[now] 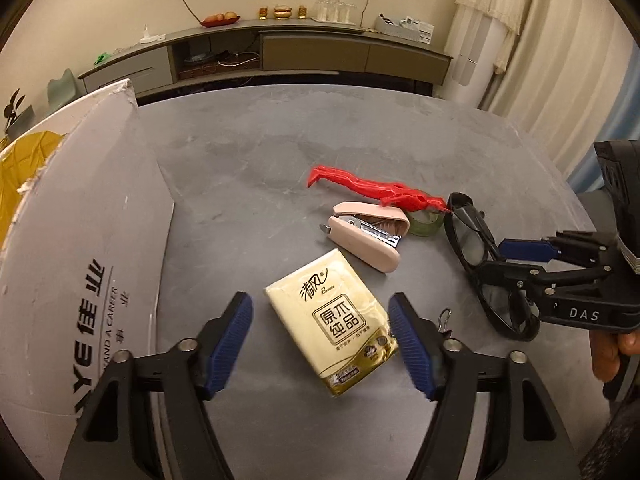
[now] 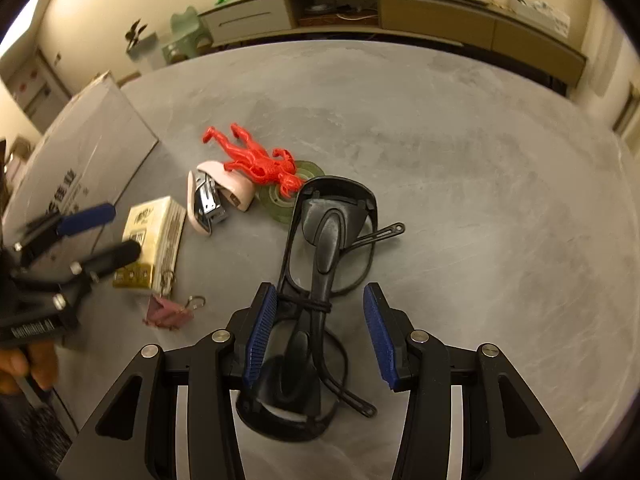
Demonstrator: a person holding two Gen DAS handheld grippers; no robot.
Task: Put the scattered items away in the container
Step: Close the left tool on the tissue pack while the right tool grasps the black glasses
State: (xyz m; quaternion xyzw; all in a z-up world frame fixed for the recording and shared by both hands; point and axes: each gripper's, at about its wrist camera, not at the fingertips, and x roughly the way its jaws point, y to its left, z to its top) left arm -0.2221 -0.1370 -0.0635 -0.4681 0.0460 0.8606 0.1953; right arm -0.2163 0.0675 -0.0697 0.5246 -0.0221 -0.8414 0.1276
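Grey stone-look table, matte and mottled, carries everything. Box at its left edge: white printed cardboard with a torn, ragged rim; it is the container, and nothing scattered can be seen in it yet. Left gripper spread wide, holding nothing, its ribbed blue pads straddling the tissue pack without touching it. Right gripper also wide open and empty, fingers either side of the glasses, left pad close against the frame (contact or not, cannot tell). Glasses: black glossy plastic, folded, arms crossed and bound with a thin cord, curved lenses. Tissue pack: soft cream film wrap, flat, rectangular, lying skewed to the left jaws. Stapler: pink, smooth, hinged open, metal tray exposed. Figure: red hard plastic, thin limbs, lying across the tape roll, a greenish translucent ring. Small binder clip just beside the pack. Risks, judged: the pack is skewed and slick, so a squeeze may pivot or crumple it; curved glasses could squirt out sideways or the cord snag a pad; the clip sits near enough to be dragged along.
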